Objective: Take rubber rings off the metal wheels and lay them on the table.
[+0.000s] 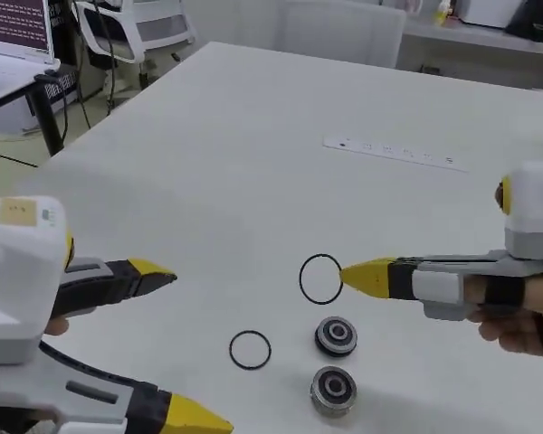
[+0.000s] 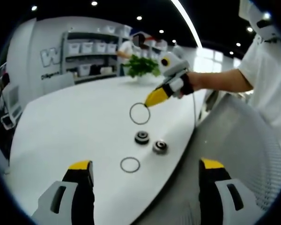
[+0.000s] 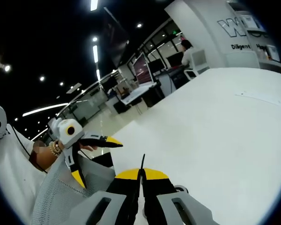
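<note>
My right gripper is shut on the edge of a thin black rubber ring, which it holds just beyond two metal wheels. In the right gripper view the ring shows edge-on as a thin line between the closed jaws of that gripper. A second ring lies flat on the white table, left of the wheels. My left gripper stands open at the near left with nothing between its jaws. In the left gripper view it faces the flat ring and the wheels.
A flat white power strip lies on the far right part of the table. Office chairs and a desk with a screen stand beyond the table's far left edge. The near edge runs just behind the wheels.
</note>
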Demonstrator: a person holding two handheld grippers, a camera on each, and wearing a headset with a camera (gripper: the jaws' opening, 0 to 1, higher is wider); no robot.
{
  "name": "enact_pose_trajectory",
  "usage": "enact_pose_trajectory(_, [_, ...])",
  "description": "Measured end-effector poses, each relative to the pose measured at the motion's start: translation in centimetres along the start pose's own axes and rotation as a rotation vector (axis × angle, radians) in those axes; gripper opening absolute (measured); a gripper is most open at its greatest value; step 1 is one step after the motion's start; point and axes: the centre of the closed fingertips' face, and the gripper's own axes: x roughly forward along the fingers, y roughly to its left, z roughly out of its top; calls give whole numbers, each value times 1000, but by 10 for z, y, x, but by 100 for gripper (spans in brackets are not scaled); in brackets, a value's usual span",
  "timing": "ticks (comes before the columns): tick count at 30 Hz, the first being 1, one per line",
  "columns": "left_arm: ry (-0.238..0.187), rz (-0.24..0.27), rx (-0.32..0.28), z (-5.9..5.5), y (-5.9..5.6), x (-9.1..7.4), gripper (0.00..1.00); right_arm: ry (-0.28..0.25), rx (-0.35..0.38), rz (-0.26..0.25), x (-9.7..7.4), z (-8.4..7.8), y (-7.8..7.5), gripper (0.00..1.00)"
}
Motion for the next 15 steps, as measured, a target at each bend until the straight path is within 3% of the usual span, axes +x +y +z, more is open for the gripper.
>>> enact_pose_trajectory(15, [12, -5, 0, -2, -1, 1, 93, 127, -17, 51, 24, -30, 9, 0])
